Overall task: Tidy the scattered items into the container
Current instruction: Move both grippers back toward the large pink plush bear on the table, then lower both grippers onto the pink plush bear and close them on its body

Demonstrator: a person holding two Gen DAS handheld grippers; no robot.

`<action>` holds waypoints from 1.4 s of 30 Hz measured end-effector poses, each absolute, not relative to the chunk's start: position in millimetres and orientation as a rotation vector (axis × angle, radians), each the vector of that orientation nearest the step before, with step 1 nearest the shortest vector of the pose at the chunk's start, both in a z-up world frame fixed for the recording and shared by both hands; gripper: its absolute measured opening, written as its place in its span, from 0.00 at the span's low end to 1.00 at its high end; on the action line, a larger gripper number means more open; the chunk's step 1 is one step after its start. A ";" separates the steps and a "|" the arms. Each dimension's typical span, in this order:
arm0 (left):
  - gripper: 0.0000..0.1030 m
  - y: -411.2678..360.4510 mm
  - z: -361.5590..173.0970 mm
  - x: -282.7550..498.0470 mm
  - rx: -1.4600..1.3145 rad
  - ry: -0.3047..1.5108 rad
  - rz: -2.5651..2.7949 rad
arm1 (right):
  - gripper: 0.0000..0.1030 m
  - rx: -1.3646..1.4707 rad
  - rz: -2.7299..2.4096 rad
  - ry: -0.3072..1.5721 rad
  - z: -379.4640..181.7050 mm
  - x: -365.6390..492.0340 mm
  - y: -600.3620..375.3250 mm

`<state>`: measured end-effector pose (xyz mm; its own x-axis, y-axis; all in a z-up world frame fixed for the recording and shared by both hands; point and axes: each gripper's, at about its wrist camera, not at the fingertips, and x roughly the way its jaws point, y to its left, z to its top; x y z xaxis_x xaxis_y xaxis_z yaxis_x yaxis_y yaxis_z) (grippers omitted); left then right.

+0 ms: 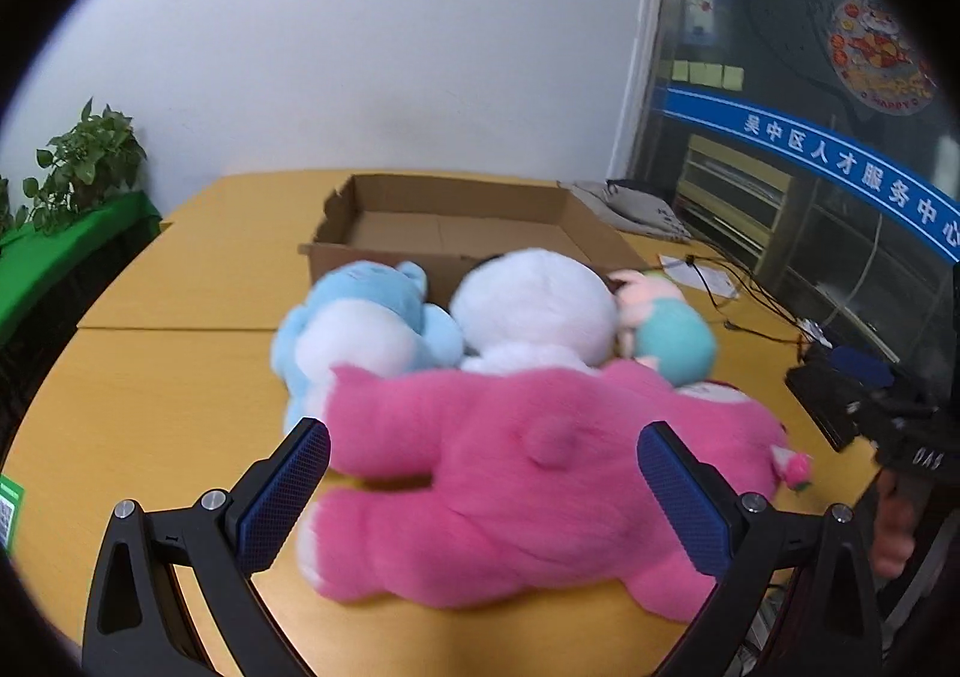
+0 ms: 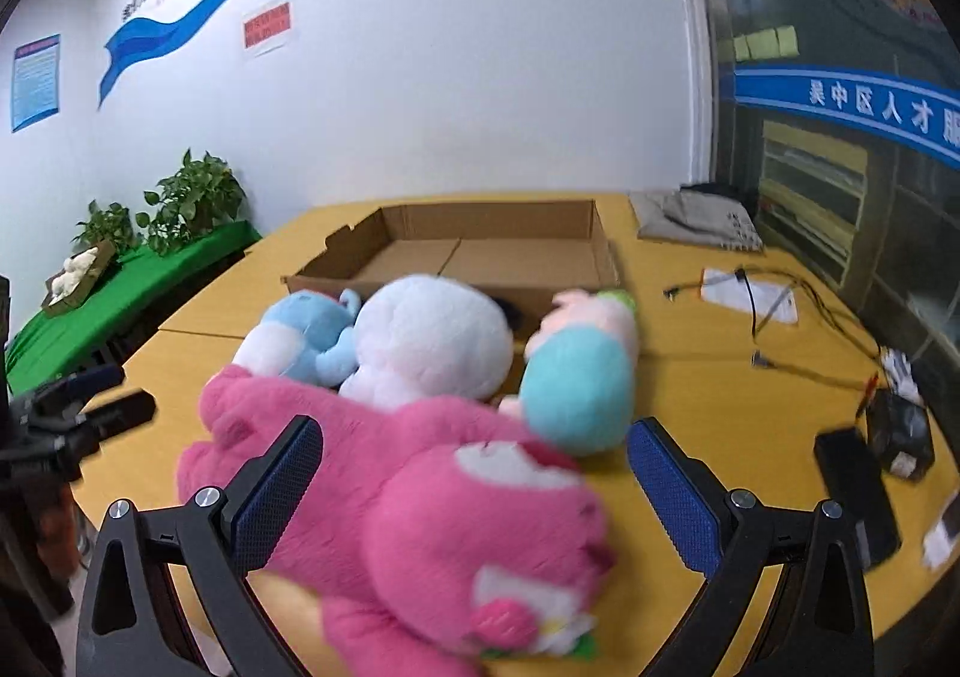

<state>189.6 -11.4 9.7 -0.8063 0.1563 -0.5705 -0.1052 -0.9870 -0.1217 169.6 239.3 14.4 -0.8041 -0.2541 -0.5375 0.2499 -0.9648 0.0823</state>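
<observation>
A big pink plush bear [image 1: 540, 473] [image 2: 420, 509] lies on the yellow table nearest me. My left gripper [image 1: 483, 467] is open, its blue pads either side of the bear's body and legs. My right gripper [image 2: 474, 467] is open around the bear's head end. Behind the bear sit a blue plush [image 1: 366, 323] [image 2: 306, 335], a white plush [image 1: 534, 305] [image 2: 432, 341] and a small teal-and-pink plush [image 1: 672, 335] [image 2: 576, 383]. The shallow cardboard box [image 1: 462, 227] [image 2: 480, 251] stands open behind them with nothing in the part that shows.
Cables and paper [image 2: 750, 293] lie on the table at the right, with a grey pouch [image 2: 690, 221] at the back right and dark devices [image 2: 858, 491] near the right edge. Potted plants [image 2: 192, 203] stand on a green shelf at the left. A hand [image 1: 894, 533] holds the other gripper.
</observation>
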 end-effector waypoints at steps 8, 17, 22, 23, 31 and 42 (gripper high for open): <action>0.99 5.5 20.0 205.8 -0.868 -0.072 2.879 | 1.00 0.857 -2.815 0.056 13.5 193.9 230.0; 0.99 3.0 21.8 197.7 -0.863 -0.091 2.856 | 1.00 0.867 -2.834 0.080 17.4 199.6 225.9; 0.99 -1.5 18.7 186.5 -0.882 -0.107 2.856 | 1.00 0.856 -2.850 0.075 20.3 193.1 227.0; 0.99 -1.6 17.4 184.1 -0.888 -0.111 2.851 | 1.00 0.859 -2.851 0.072 19.9 191.3 227.2; 0.99 5.4 8.0 162.2 -0.917 -0.106 2.810 | 1.00 0.905 -2.842 0.075 9.9 169.6 227.4; 0.99 3.7 -1.2 144.9 -0.947 -0.123 2.773 | 1.00 0.968 -2.822 0.047 -3.2 140.2 233.4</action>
<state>144.9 3.7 -1.2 -0.7721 0.2225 -0.5952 -0.1688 -0.9749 -0.1455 140.2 233.4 -3.2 -0.7783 -0.1385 -0.6124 0.1589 -0.9871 0.0213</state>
